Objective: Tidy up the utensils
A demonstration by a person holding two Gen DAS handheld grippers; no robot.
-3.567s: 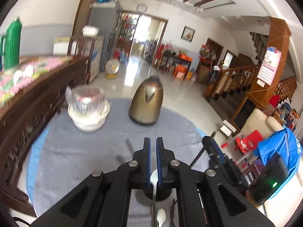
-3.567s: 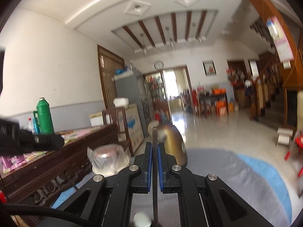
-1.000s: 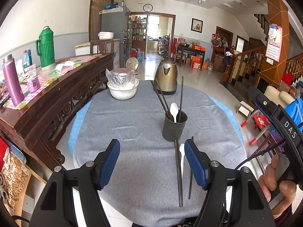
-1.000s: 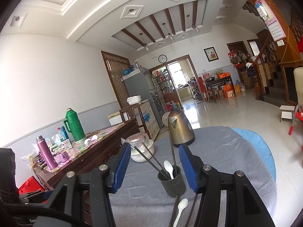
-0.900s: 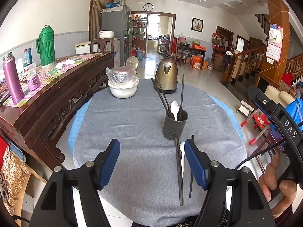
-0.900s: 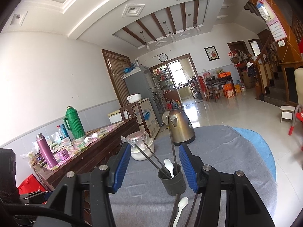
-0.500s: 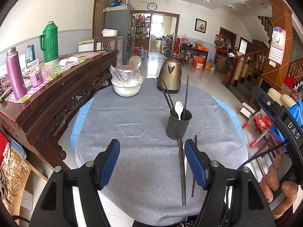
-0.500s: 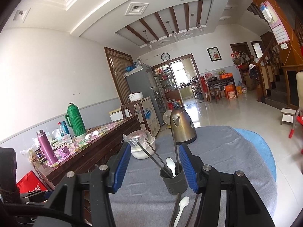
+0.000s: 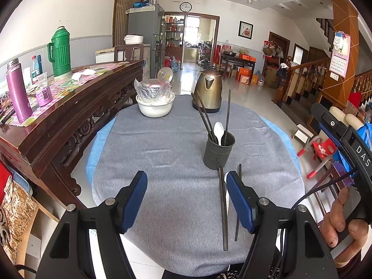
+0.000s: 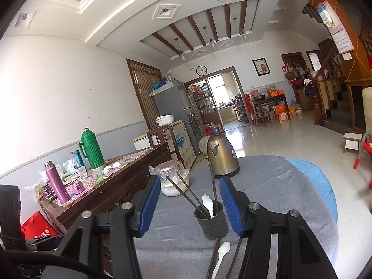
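A dark grey utensil holder (image 9: 219, 153) (image 10: 211, 224) stands on the round table's grey cloth (image 9: 162, 162). In it are three dark chopsticks (image 9: 204, 116) and a white spoon (image 9: 218, 130). Two more chopsticks (image 9: 223, 209) and a second white spoon (image 10: 222, 253) lie on the cloth in front of it. My left gripper (image 9: 186, 179) is open and empty, hanging over the cloth short of the holder. My right gripper (image 10: 189, 183) is open too, with the holder seen between its fingers but further off.
A brass-coloured kettle (image 9: 209, 95) and a white bowl (image 9: 155, 108) with a wrapped steel bowl on it stand at the table's far side. A wooden sideboard (image 9: 69, 107) with a green thermos (image 9: 60, 51) runs along the left. A person's hand (image 9: 344, 227) holds the right gripper's handle.
Some seconds ago both grippers were shut over the holder, the left on a spoon, the right on a chopstick. Both have let go, opened and drawn back. In the last second they stayed still.
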